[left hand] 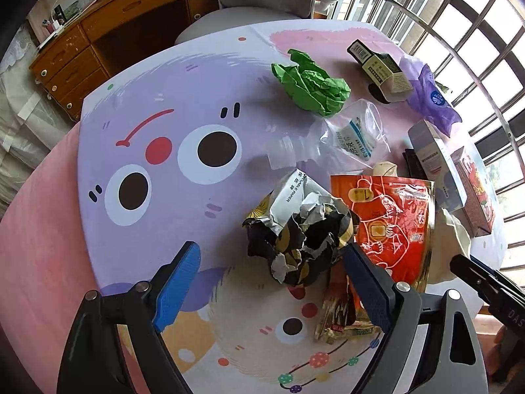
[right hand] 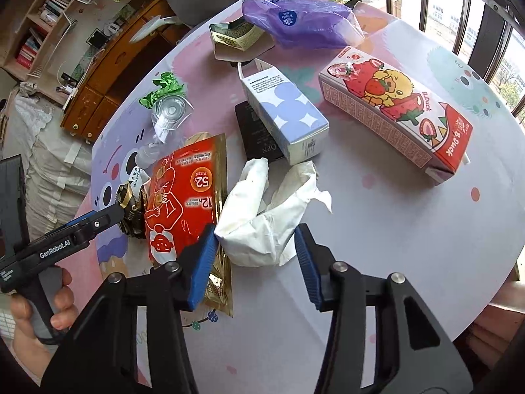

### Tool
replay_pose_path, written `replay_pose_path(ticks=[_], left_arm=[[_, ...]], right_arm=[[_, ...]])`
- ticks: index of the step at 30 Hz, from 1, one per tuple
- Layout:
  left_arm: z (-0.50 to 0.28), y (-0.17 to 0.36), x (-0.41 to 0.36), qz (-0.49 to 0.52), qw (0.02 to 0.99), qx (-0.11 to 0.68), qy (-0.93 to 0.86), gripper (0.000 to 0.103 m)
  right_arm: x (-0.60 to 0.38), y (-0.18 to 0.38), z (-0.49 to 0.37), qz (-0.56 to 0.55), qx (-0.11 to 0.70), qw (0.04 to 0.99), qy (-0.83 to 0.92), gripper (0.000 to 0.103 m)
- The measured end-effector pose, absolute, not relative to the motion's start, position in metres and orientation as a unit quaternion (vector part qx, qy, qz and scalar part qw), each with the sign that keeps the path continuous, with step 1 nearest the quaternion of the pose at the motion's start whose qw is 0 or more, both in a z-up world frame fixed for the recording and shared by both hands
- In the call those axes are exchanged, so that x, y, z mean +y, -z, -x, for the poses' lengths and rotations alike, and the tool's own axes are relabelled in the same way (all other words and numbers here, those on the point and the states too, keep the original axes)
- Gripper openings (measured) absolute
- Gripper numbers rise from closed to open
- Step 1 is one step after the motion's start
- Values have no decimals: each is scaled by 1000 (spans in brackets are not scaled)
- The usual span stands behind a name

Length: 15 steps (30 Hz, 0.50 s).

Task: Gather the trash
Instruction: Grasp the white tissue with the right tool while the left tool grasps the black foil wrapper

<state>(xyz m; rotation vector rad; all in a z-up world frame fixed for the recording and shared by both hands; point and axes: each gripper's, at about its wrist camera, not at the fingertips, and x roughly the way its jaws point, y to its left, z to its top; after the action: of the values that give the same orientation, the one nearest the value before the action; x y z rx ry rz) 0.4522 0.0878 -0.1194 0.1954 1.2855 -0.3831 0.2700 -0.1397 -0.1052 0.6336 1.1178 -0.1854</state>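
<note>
Two grippers low over trash strewn on the counter [right hand: 410,229], nothing lifted yet. Just left of the red pouch [left hand: 390,223]: a crumpled wrapper [left hand: 302,229] in black, gold and silver, framed by the left gripper [left hand: 269,252]. Jaws wide there, one pad at the wrapper's pouch-side edge, the other well clear of it. Probably spread so far to take the whole bulky wad in one squeeze. Just right of the pouch: a white tissue [right hand: 262,216], loosely folded, bracketed by the right gripper [right hand: 255,233]. Jaws open here too, though closer to their load, with one pad touching the tissue above the pouch's gold edge and the other just beside the tissue's far flank. Low and level on both sides, seemingly to pinch soft things near the counter rather than skim their tops. Beyond the pouch: a clear bottle [left hand: 328,138], green paper [left hand: 311,85], a blue box [right hand: 285,111], a strawberry carton [right hand: 393,111] and, farthest, a purple bag [right hand: 302,23], all waiting. No bin in view. Early in the job, by the look of it. Risk on closing: catching the pouch's edge along with the tissue.
</note>
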Motion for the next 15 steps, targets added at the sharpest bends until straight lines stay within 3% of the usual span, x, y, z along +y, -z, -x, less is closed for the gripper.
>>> replay_pose_path(ticks=[10,13,15], left_arm=[[-478,149,72,-52,744,629,217,90],[-478,154,64,-52,737,633,231,80],[-476,156,58,-49,732,634,244,64]], right_arm=[[-144,97,-257,-301,526,792,78,36],[-144,97,-257,-305,526,790,79,36],[-147,99,-257,-314,526,786,81,36]])
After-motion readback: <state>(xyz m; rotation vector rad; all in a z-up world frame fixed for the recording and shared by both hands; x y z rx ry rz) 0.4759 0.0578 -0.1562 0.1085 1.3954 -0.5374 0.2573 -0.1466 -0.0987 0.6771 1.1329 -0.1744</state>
